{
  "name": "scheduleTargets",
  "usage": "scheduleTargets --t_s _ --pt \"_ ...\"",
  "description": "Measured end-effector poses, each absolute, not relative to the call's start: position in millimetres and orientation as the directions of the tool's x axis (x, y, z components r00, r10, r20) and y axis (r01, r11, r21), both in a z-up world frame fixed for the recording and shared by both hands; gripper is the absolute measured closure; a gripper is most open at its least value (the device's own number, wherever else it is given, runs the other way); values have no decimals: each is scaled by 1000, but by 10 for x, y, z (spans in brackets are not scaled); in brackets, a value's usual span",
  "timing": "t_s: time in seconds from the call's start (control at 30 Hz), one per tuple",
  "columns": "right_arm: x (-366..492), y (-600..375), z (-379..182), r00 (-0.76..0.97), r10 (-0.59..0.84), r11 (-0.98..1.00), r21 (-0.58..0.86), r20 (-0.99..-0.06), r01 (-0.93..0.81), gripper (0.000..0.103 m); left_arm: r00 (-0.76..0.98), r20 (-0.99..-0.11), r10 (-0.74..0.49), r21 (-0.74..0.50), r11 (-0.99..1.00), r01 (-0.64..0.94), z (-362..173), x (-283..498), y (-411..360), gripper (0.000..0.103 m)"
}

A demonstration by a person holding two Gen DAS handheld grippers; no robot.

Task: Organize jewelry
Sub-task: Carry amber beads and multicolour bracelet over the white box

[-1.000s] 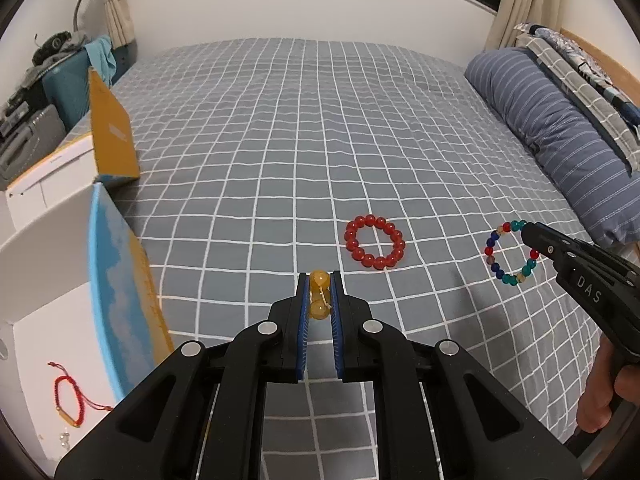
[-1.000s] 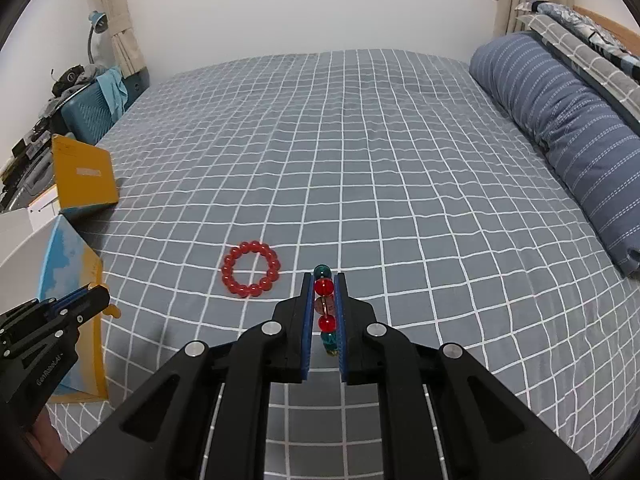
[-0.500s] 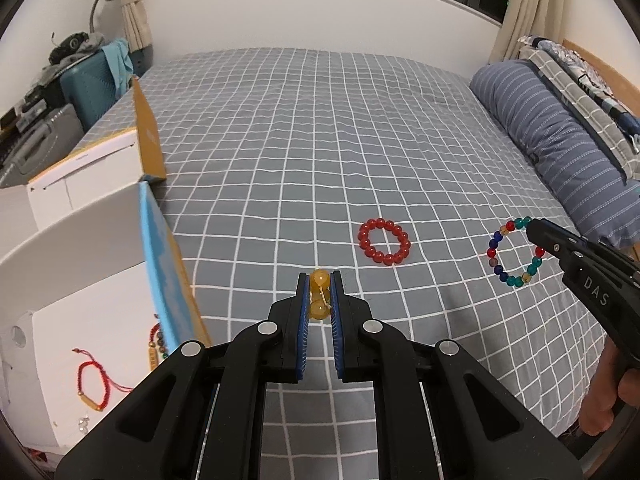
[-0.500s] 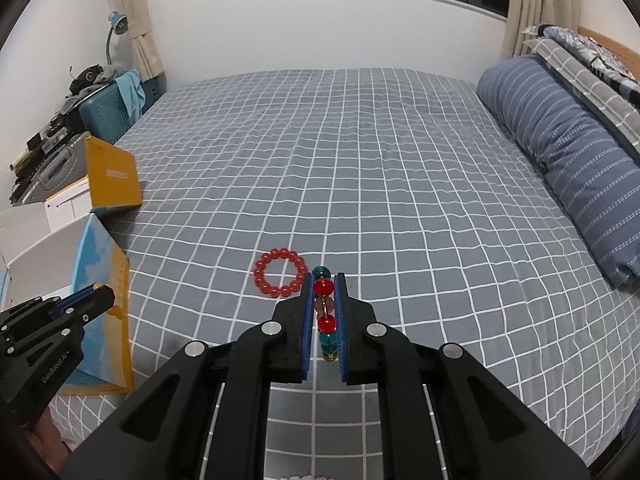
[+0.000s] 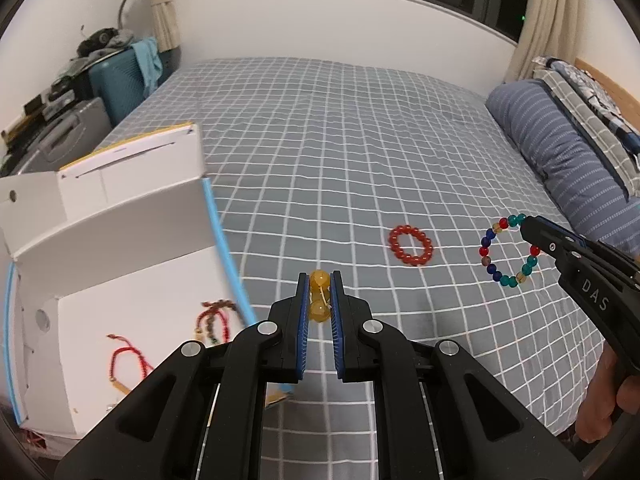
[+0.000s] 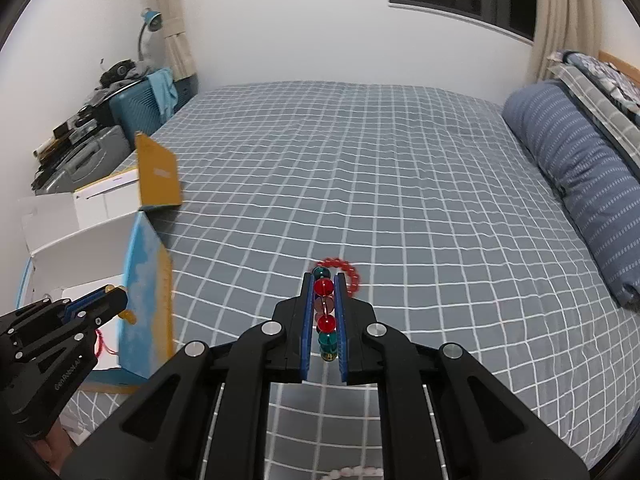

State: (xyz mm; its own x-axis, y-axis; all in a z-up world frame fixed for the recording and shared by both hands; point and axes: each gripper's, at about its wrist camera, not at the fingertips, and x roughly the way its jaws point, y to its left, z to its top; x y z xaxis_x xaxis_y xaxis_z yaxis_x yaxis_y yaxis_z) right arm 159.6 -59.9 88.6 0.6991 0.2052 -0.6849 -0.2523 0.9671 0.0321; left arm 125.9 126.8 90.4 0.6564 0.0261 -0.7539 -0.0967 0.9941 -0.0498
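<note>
Pinching two amber beads [image 5: 320, 294] of a yellow bracelet between its blue pads, the left gripper [image 5: 320, 304] hangs above the near edge of the grid-patterned grey bedspread [image 5: 340, 152], just right of the open white box [image 5: 120, 248]. Inside that box lie two corded pieces that can be counted: a thin red string bracelet [image 5: 126, 354] and a darker braided one [image 5: 214, 318] near the blue-edged wall; anything smaller there is too blurred to tell. One red bead bracelet [image 5: 412, 240] lies flat on the bedspread, apart from both grippers. The right gripper [image 6: 325, 320] is clamped on one multicoloured bead bracelet [image 5: 508, 252], whose loop dangles free in the air in the left view; in the right view about five of its beads, red and teal among them, sit in a row between the pads. One striped blue pillow [image 6: 580, 176] lies along the right side. A second, yellow-sided box [image 6: 158, 176] stands behind the white one.
</note>
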Motion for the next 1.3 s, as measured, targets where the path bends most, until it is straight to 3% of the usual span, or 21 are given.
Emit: scheduleTargets --t_s 0.83,1.3 --pt "1120 954 966 644 391 871 37 -657 -490 94 653 -733 191 -42 945 -324 1038 571 2572 94" --pt "949 1781 681 563 459 806 56 -687 -589 94 598 -758 261 -29 902 -430 803 328 3180 94"
